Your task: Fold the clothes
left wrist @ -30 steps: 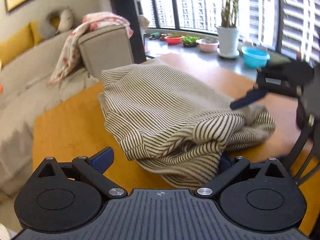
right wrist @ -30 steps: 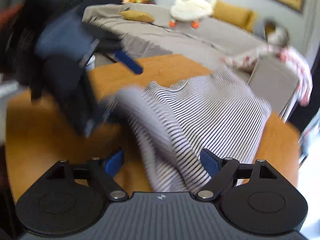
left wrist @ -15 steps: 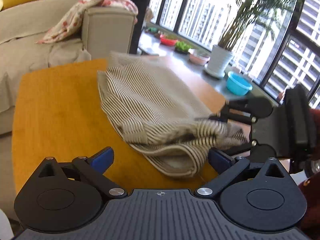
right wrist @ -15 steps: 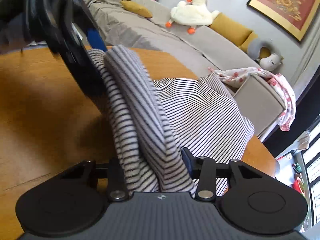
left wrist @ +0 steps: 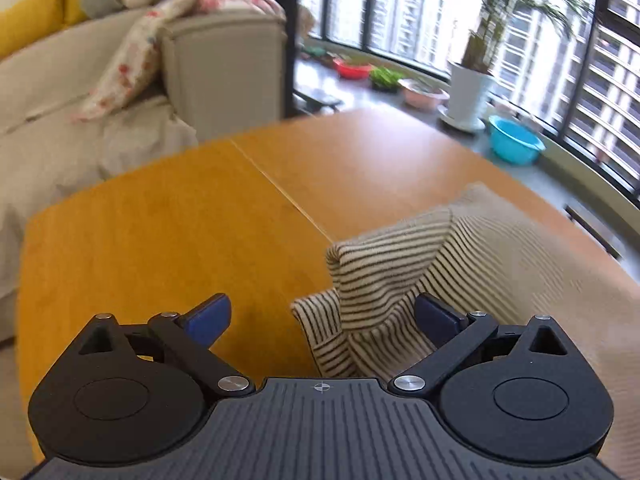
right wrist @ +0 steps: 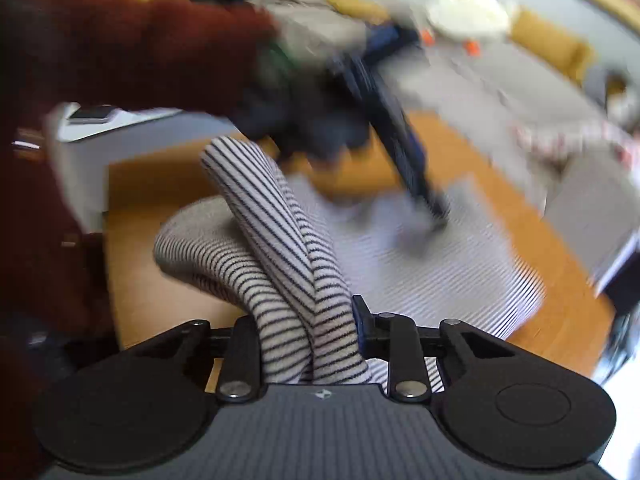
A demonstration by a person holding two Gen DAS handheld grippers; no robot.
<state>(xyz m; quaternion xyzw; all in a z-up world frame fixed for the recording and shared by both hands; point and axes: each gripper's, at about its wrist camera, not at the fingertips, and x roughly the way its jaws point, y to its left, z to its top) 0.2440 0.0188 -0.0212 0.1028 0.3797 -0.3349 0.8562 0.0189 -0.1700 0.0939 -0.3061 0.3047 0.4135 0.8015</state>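
Each gripper is built of black ribbed housing with round hubs and silver screws; blue pads (left wrist: 210, 316) are fitted inside the fingers. A dark red sleeve (right wrist: 132, 44) is worn.

No readable text, label, brand, number or sign on anything here.

Orange wooden table (left wrist: 168, 224) — seam across top — striped garment (left wrist: 400, 280) lying on it.
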